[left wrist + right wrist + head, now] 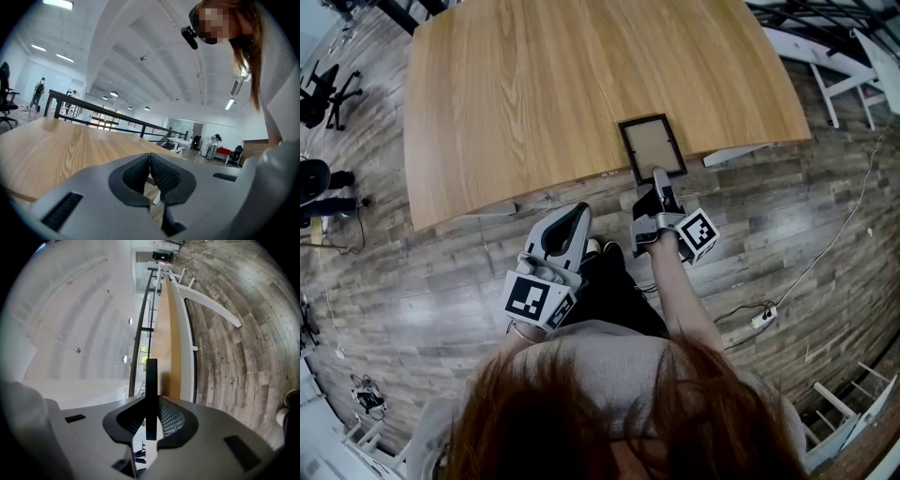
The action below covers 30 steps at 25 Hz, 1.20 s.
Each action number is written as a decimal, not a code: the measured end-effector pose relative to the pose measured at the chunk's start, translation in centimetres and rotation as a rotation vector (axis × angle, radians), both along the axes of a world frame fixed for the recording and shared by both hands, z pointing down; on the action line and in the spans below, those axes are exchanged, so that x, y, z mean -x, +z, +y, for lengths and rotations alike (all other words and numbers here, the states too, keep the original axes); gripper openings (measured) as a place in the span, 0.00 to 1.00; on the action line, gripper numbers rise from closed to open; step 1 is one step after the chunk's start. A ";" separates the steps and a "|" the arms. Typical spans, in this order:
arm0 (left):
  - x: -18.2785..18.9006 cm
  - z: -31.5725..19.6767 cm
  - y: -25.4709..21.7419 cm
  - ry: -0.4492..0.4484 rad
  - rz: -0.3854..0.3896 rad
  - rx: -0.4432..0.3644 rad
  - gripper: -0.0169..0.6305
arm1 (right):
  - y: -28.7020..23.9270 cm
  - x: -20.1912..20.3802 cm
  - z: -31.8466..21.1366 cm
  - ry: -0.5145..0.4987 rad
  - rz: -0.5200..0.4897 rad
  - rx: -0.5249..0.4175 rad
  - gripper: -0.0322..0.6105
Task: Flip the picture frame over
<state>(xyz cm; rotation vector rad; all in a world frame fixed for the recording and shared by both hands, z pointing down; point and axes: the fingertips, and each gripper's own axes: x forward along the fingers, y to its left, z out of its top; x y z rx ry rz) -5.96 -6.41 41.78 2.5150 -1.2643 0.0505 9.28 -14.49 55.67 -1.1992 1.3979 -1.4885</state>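
Now the right gripper (659, 177) pinches the near edge of the black picture frame (652, 142), tan panel upward; the left gripper (150, 171) is pressed together, empty.

- Hair (609, 422): long, reddish-brown, loose.
- Top (600, 361): light grey ribbed knit.
- Trousers (614, 291): black.
- Camera (190, 36): small and black, worn at the head.
- Left claw (575, 214): smooth pale grey shell with a black inner hollow.
- Left cube (534, 298): white, with black square markers.
- Right claw (660, 178): grey and black shell.
- Right cube (698, 234): white, with the same markers.
- Pads (165, 174): black rubber with a cross-hatched grain.
- Slots (63, 211): dark, oblong, set in the grey shell on either side.
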 end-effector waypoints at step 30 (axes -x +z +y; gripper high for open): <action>0.1 -0.6 -0.4 -0.017 0.013 0.017 0.04 | -1.1 1.2 -2.8 -0.687 2.564 -0.612 0.19</action>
